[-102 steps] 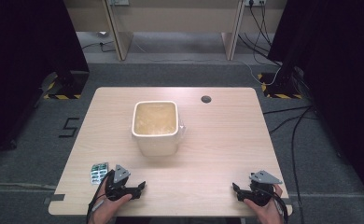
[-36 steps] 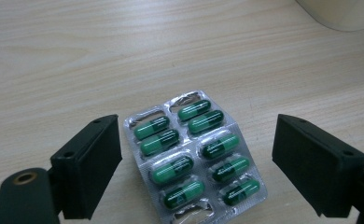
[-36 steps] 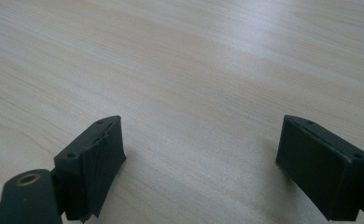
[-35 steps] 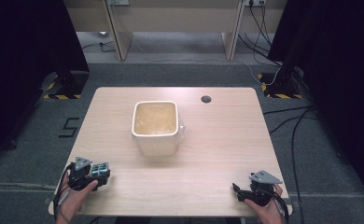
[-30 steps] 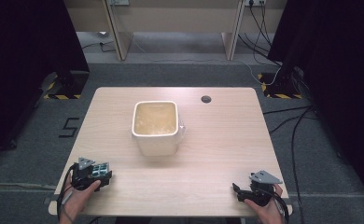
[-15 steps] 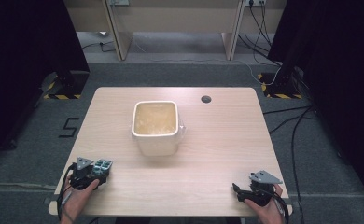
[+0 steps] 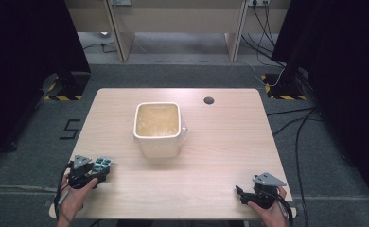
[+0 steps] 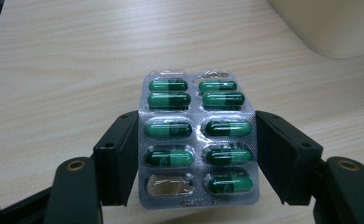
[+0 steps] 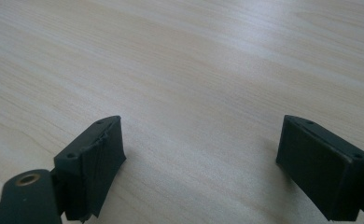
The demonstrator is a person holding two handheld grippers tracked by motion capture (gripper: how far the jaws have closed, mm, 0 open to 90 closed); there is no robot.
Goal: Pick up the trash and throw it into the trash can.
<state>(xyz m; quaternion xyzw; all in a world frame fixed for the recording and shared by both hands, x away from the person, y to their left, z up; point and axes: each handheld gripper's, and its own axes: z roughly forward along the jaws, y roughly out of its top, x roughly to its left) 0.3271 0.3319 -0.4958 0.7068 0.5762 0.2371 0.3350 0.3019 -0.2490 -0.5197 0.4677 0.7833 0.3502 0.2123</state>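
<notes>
Jaws: left gripper point(image 8: 196, 154) clamps blister pack point(image 8: 196, 140); right gripper point(image 9: 203, 163) gapes empty.
Handling: keep pack level; carry toward tub point(image 7: 157, 127), frame centre.

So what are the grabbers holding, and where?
The left gripper pinches a silver blister pack of green capsules by its long side edges; the right gripper holds nothing.
</notes>
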